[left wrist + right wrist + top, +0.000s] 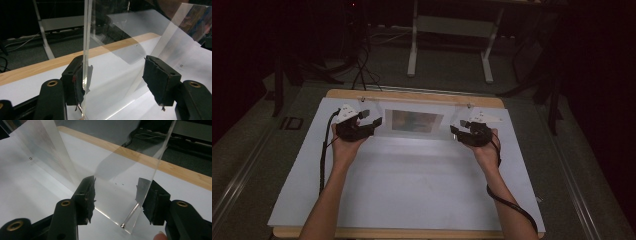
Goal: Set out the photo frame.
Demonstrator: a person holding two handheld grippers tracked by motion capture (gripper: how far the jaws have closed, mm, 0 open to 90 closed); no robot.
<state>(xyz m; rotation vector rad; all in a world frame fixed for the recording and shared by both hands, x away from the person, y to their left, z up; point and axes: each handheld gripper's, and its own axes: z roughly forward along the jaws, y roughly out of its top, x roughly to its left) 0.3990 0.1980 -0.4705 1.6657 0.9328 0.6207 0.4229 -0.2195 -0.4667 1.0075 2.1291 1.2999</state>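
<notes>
Two grippers: one at each end of the clear acrylic stand [417, 121], far on the white table [412, 185].
Left gripper [370, 120]: jaws wide, stand's edge against one pad.
Right gripper [458, 129]: jaws wide, stand's panel between them.

Wooden table [492, 101], white sheet [412, 185], acrylic stand [417, 121]

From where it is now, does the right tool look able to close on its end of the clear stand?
Probably yes. The right tool is open with the stand's end panel already between its jaws, near one pad, and nothing blocks the gap.
</notes>
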